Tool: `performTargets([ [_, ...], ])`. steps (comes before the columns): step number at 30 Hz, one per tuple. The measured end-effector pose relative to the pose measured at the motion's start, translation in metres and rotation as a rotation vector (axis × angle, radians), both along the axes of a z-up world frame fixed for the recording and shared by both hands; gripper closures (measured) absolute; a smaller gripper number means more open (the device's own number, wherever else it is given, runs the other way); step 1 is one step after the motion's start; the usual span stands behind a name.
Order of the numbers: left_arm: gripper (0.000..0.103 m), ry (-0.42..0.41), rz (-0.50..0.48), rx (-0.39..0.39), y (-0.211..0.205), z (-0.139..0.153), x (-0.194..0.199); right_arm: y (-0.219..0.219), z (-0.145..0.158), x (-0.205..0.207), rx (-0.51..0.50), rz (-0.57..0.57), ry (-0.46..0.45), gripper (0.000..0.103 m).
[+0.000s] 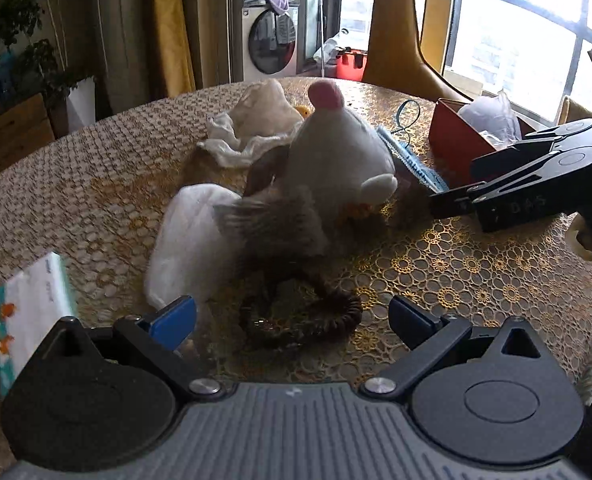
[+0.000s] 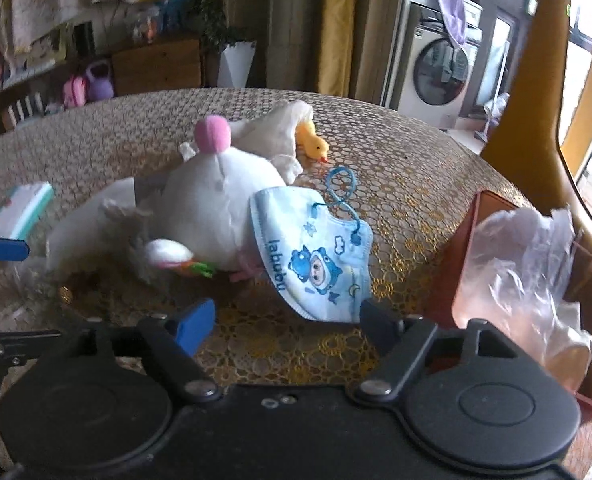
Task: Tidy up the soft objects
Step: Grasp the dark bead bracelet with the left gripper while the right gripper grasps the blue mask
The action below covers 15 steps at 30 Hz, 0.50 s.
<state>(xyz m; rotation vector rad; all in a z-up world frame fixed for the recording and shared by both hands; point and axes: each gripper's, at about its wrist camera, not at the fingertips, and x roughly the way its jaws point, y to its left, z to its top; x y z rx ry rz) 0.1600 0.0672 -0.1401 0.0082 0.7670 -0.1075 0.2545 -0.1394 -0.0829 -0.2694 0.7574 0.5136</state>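
Observation:
A white plush toy (image 1: 335,152) (image 2: 216,200) with a pink pompom lies in the middle of the table. In front of it, in the left wrist view, are a brown furry piece (image 1: 280,220), a white pad (image 1: 188,244) and a brown coiled hair tie (image 1: 307,320). My left gripper (image 1: 292,316) is open just above the hair tie. A blue cartoon face mask (image 2: 315,256) leans on the plush. My right gripper (image 2: 288,320) is open, and the mask's lower edge reaches its right finger. A yellow duck (image 2: 313,144) lies by a crumpled white cloth (image 2: 272,128) (image 1: 252,124).
A red box (image 2: 469,236) (image 1: 451,148) holding a clear plastic bag (image 2: 527,248) stands at the right. A tissue pack (image 1: 28,312) (image 2: 24,208) lies at the left. The round table (image 1: 455,272) has a lace cover. A chair back (image 2: 535,120) stands behind it.

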Motion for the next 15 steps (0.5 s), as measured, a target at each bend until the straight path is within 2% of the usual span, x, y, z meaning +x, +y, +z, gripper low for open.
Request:
performTargets([
  [7, 0.001, 0.019, 0.022, 0.027, -0.013, -0.023, 0.014, 0.01, -0.01, 0.013, -0.05, 0.049, -0.018, 0.029],
  [12, 0.001, 0.018, 0.048, 0.035, -0.014, -0.03, 0.02, 0.015, -0.015, 0.023, -0.066, 0.059, -0.028, 0.038],
  [15, 0.006, 0.014, 0.071, 0.028, -0.011, -0.03, 0.024, 0.016, -0.018, 0.028, -0.069, 0.057, -0.033, 0.042],
])
